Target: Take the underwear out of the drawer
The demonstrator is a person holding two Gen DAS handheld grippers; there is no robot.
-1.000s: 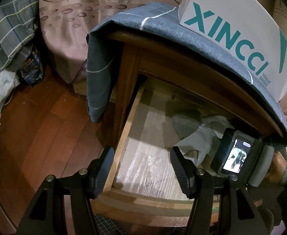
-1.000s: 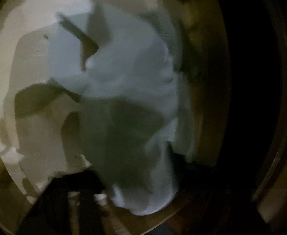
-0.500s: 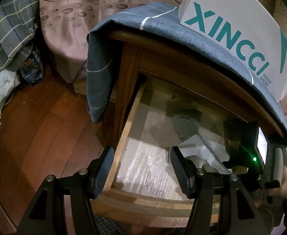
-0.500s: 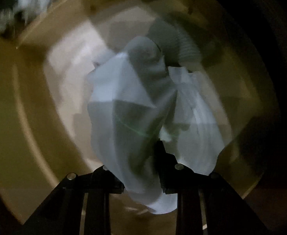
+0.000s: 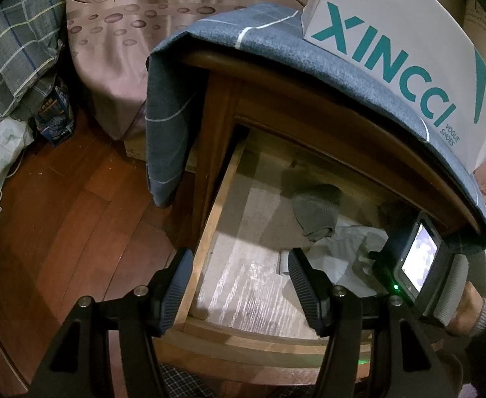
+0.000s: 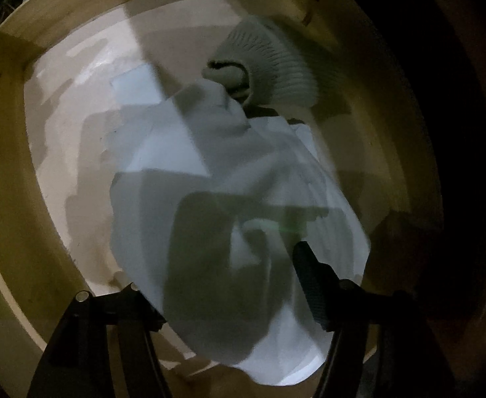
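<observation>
Right wrist view: the right gripper (image 6: 229, 285) hangs over pale crumpled cloth underwear (image 6: 243, 179) in the open wooden drawer (image 6: 7, 152), jaws just spread, cloth lying between them; left gripper (image 5: 239, 285) jaws open, empty.

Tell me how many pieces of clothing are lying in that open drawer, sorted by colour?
White, crumpled underwear: 1
Grey, ribbed knit piece: 1
Total: 2

Both lie on the drawer floor, the grey piece just behind the white one, their edges meeting.
</observation>
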